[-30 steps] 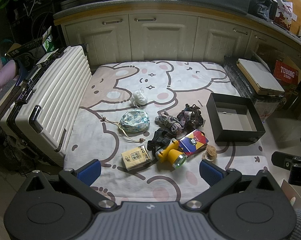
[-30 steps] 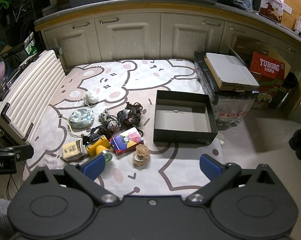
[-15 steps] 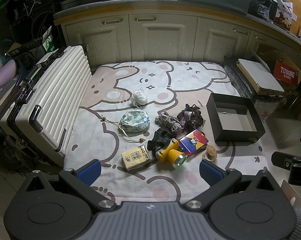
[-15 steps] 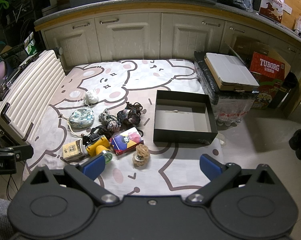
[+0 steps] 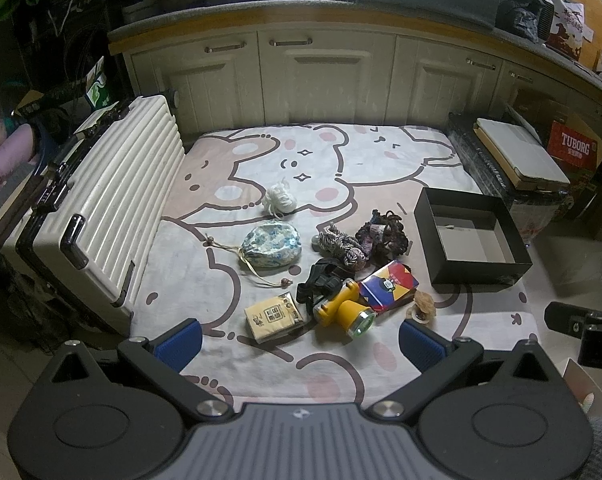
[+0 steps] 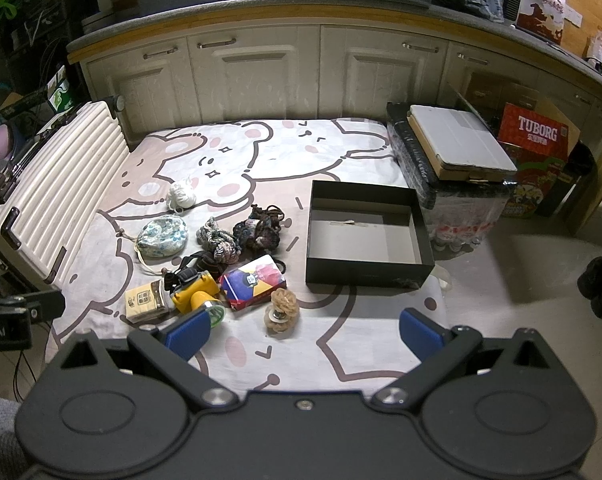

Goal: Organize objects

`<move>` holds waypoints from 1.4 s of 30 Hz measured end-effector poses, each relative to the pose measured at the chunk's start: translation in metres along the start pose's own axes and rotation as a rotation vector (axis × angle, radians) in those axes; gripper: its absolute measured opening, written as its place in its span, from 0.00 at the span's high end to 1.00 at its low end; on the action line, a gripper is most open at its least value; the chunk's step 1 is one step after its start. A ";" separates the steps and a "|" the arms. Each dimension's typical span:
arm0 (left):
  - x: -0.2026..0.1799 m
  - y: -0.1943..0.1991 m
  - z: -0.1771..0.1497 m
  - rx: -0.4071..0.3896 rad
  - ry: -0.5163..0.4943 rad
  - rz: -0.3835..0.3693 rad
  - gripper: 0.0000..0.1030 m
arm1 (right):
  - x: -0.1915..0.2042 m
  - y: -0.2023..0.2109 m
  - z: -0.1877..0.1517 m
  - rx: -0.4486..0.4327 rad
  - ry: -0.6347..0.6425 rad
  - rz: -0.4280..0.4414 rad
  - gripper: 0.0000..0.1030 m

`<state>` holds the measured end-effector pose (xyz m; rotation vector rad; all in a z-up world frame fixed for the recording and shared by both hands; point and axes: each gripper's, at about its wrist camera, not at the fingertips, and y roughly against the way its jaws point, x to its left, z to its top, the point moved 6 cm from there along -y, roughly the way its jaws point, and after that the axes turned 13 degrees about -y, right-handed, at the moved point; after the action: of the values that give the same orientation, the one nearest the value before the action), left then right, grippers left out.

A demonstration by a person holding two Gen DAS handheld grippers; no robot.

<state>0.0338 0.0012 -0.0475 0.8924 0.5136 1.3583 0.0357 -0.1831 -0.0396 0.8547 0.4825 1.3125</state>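
Loose items lie in a cluster on a bear-print blanket (image 5: 341, 168): a yellow headlamp (image 5: 343, 307) (image 6: 197, 295), a tan packet (image 5: 273, 317) (image 6: 145, 302), a colourful card box (image 5: 389, 285) (image 6: 254, 281), a floral drawstring pouch (image 5: 271, 243) (image 6: 162, 237), dark scrunchies (image 5: 383, 234) (image 6: 259, 226), a white yarn ball (image 5: 279, 200) (image 6: 182, 195) and a beige hair clip (image 6: 282, 309). An empty black box (image 5: 471, 236) (image 6: 365, 236) sits to their right. My left gripper (image 5: 299, 340) and right gripper (image 6: 303, 334) hover open above the blanket's near edge, holding nothing.
A cream suitcase (image 5: 101, 208) lies along the blanket's left side. Cabinets (image 5: 329, 80) close off the back. A wrapped crate with a white board (image 6: 457, 148) and a red Tuborg carton (image 6: 537, 136) stand at the right, by bare floor (image 6: 533, 272).
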 end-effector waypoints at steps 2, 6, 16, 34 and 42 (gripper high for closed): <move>0.000 0.001 0.000 -0.002 0.002 -0.002 0.00 | 0.001 -0.002 -0.001 -0.001 -0.002 0.000 0.01; 0.002 0.002 0.002 -0.007 0.009 -0.005 0.00 | 0.000 -0.002 -0.001 0.004 -0.008 0.007 0.01; 0.000 0.008 0.007 -0.049 -0.006 -0.003 0.00 | -0.003 0.003 0.005 -0.019 -0.050 0.045 0.01; 0.017 0.007 0.062 -0.183 -0.009 0.040 0.00 | 0.005 0.007 0.075 -0.197 -0.014 0.112 0.00; 0.023 -0.023 0.087 -0.234 -0.026 0.049 0.00 | 0.010 -0.033 0.094 -0.225 -0.005 0.168 0.00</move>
<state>0.1189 0.0030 -0.0105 0.7336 0.3059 1.4170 0.1289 -0.1997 -0.0056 0.7219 0.2567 1.4875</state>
